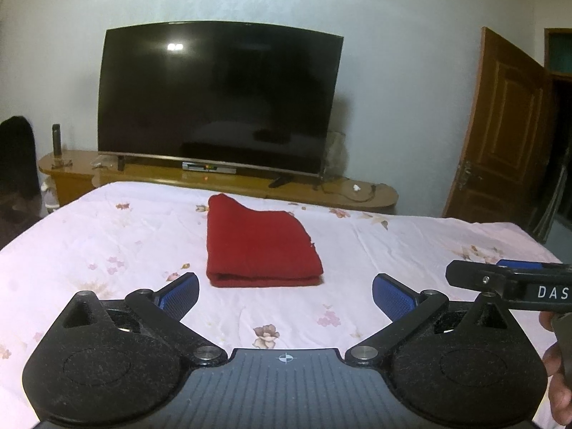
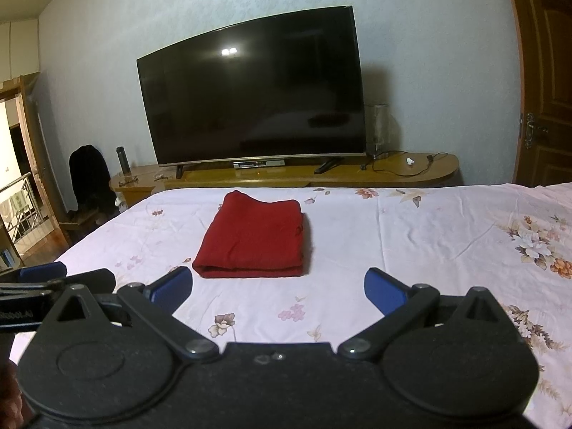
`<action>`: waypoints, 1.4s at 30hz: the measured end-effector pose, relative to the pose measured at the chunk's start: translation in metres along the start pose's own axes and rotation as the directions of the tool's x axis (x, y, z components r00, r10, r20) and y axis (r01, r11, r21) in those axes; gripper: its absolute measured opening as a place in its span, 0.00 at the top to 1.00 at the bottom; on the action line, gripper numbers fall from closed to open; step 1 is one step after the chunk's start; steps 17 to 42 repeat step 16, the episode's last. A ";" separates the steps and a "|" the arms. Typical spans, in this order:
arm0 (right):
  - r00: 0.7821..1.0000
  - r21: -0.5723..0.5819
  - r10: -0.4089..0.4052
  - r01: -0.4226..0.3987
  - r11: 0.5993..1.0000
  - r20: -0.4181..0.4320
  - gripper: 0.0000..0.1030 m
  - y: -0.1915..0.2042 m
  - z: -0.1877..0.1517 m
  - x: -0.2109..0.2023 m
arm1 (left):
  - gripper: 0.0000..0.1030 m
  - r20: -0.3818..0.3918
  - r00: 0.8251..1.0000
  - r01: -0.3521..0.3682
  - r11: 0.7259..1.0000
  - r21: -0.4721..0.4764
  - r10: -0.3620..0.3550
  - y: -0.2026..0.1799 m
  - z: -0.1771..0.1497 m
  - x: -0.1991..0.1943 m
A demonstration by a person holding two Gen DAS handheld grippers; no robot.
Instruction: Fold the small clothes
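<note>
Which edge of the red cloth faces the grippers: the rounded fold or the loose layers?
The rounded fold of the red cloth faces both grippers; loose layers show on its right side.

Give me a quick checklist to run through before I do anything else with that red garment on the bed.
1. Left gripper open and holding nothing: ok.
2. Right gripper open and holding nothing: ok.
3. Red garment lying folded on the bed sheet: ok; near edge shows stacked layers.
4. Fold tidy all round: not ok; a rounded part sticks out at the far left corner.
5. Both grippers apart from the garment: ok; sheet shows between them.
6. More clothes waiting to be folded: cannot tell; none in view.
</note>
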State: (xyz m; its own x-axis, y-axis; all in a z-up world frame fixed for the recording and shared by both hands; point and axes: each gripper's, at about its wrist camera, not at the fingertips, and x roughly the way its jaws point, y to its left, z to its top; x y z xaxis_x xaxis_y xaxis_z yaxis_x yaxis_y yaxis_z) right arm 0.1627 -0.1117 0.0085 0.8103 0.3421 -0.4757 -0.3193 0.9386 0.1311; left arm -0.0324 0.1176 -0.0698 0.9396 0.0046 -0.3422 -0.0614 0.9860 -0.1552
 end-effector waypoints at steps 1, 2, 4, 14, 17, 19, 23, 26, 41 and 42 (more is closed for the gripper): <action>1.000 0.000 0.000 0.000 1.000 0.000 0.01 0.000 0.000 0.000 | 0.01 0.001 1.000 -0.001 1.000 -0.001 0.001 0.000 0.000 0.000; 1.000 0.000 0.001 -0.001 1.000 0.001 0.01 -0.001 0.000 0.000 | 0.01 -0.002 1.000 0.003 1.000 -0.003 -0.003 -0.001 0.001 0.001; 1.000 0.000 0.001 -0.001 1.000 0.000 0.01 0.000 0.000 0.000 | 0.01 -0.008 1.000 0.012 1.000 -0.006 -0.012 -0.002 0.001 0.001; 1.000 0.005 0.018 -0.018 1.000 -0.007 0.01 -0.005 0.002 0.004 | 0.00 -0.042 0.999 0.007 1.000 -0.029 -0.008 -0.008 -0.004 0.010; 1.000 0.013 0.014 -0.014 1.000 -0.016 0.01 -0.008 0.001 0.006 | 0.00 -0.059 0.998 0.002 0.999 -0.043 -0.004 -0.007 -0.005 0.014; 1.000 0.013 0.014 -0.014 1.000 -0.016 0.01 -0.008 0.001 0.006 | 0.00 -0.059 0.998 0.002 0.999 -0.043 -0.004 -0.007 -0.005 0.014; 1.000 0.013 0.014 -0.014 1.000 -0.016 0.01 -0.008 0.001 0.006 | 0.00 -0.059 0.998 0.002 0.999 -0.043 -0.004 -0.007 -0.005 0.014; 1.000 0.013 0.014 -0.014 1.000 -0.016 0.01 -0.008 0.001 0.006 | 0.00 -0.059 0.998 0.002 0.999 -0.043 -0.004 -0.007 -0.005 0.014; 1.000 0.013 0.014 -0.014 1.000 -0.016 0.01 -0.008 0.001 0.006 | 0.00 -0.059 0.998 0.002 0.999 -0.043 -0.004 -0.007 -0.005 0.014; 1.000 0.013 0.014 -0.014 1.000 -0.016 0.01 -0.008 0.001 0.006 | 0.00 -0.059 0.998 0.002 0.999 -0.043 -0.004 -0.007 -0.005 0.014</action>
